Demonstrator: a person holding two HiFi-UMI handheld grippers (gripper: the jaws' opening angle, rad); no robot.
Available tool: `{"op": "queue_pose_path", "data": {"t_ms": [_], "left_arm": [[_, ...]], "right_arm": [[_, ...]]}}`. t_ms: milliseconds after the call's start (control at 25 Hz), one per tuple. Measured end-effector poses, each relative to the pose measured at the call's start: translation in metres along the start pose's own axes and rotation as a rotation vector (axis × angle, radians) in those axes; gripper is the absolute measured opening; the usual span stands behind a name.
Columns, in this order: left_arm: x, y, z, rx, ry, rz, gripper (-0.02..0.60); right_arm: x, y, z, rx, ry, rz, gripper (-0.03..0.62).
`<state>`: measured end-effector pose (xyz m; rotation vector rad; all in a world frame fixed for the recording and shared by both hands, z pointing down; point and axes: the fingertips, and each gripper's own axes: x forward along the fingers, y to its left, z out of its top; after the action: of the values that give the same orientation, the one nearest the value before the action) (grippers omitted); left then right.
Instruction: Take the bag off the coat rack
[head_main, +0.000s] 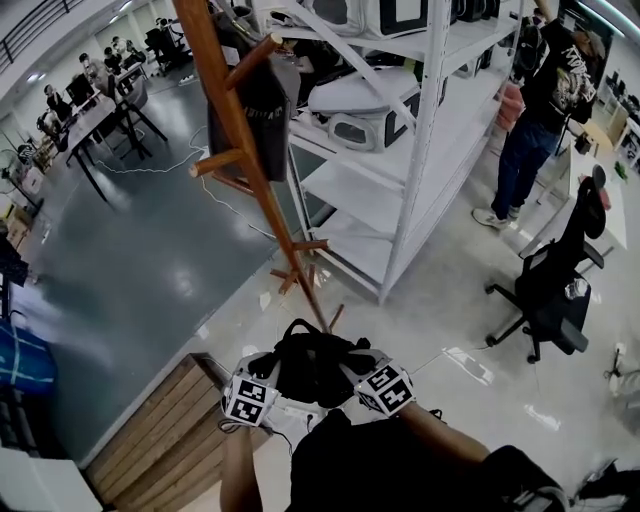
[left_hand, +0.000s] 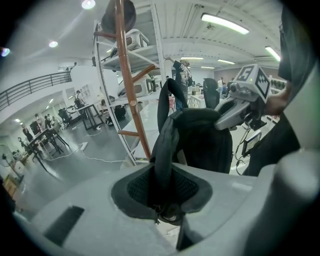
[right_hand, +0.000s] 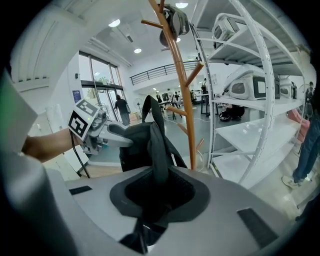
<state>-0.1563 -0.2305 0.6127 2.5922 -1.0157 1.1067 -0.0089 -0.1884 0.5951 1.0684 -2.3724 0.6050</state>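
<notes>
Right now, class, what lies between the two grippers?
The black bag sits between the left gripper and right gripper, each shut on it; the head view shows it.

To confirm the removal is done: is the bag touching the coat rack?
Apart. The left gripper view shows the bag held clear of the rack, with shelving visible between them.

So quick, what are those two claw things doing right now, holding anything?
The left gripper is closed on a strap of the black backpack.
The right gripper is closed on a strap of the same backpack.
</notes>
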Motion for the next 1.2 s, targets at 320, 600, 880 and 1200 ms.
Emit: {"op": "queue_pose_path", "data": {"t_ms": [320,600,880,1200], "left_arm": [[-0.022,-0.066,-0.008,-0.034,-0.002,0.032,0.080],[-0.040,-0.119,-0.014,-0.082,0.001,0.066,0.080],[-0.062,-0.161,-0.016,-0.096,0.022,0.072,0.078],[-0.077,-0.190,-0.024,-0.119,0.021,0.072,0.078]], "right_arm": [[-0.050,0.012,-0.037,-0.032,0.017,0.052,0.064],[-0.089,0.021,-0.060,-0.063,0.024,0.106,0.064],[-0.117,0.023,-0.079,-0.114,0.022,0.144,0.063],[-0.136,0.035,-0.092,-0.133,0.030,0.202,0.063]]}}
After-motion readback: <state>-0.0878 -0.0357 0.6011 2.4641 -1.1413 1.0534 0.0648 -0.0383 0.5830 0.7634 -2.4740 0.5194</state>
